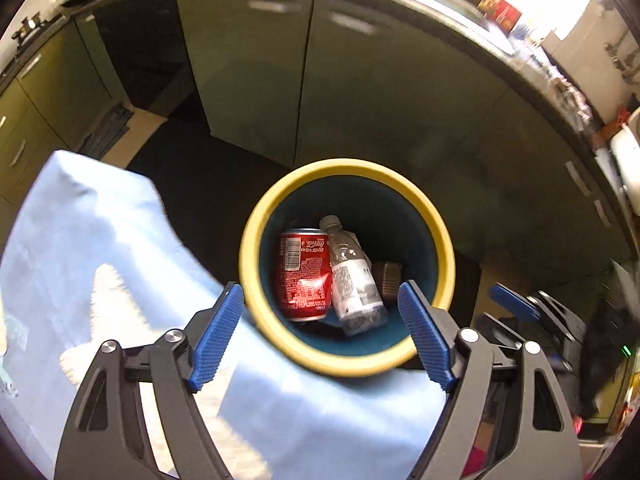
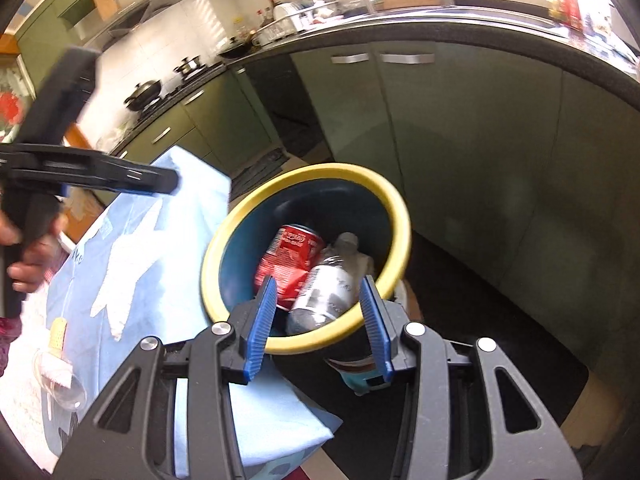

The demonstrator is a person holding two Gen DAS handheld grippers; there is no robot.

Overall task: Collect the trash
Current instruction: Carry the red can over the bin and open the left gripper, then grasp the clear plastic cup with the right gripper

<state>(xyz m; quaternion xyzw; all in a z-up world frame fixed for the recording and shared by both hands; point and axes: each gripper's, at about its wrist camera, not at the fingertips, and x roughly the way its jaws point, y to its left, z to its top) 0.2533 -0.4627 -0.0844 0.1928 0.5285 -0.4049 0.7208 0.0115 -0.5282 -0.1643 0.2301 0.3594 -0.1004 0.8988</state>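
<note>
Both my left gripper (image 1: 322, 330) and right gripper (image 2: 322, 320) gape wide, empty, above the yellow-rimmed bin (image 1: 348, 360) holding a dented red can (image 1: 304, 276) and a plastic bottle (image 1: 354, 276).

Between the spread fingers lies one yellow-rimmed bin (image 1: 347, 168), holding one red can (image 1: 305, 274), one plastic bottle (image 1: 352, 276) and one small brown item (image 1: 387, 278). Left of the fingers in the right wrist view, one clear cup (image 2: 60, 380) lies on one blue cloth (image 2: 160, 264).

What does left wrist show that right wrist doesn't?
Left wrist only: a small brown ridged object in the bin. Right wrist only: a clear plastic cup on the cloth and a black wok on the stove. Both: yellow-rimmed blue bin holding a red soda can and a clear plastic bottle, beside the light blue tablecloth.
</note>
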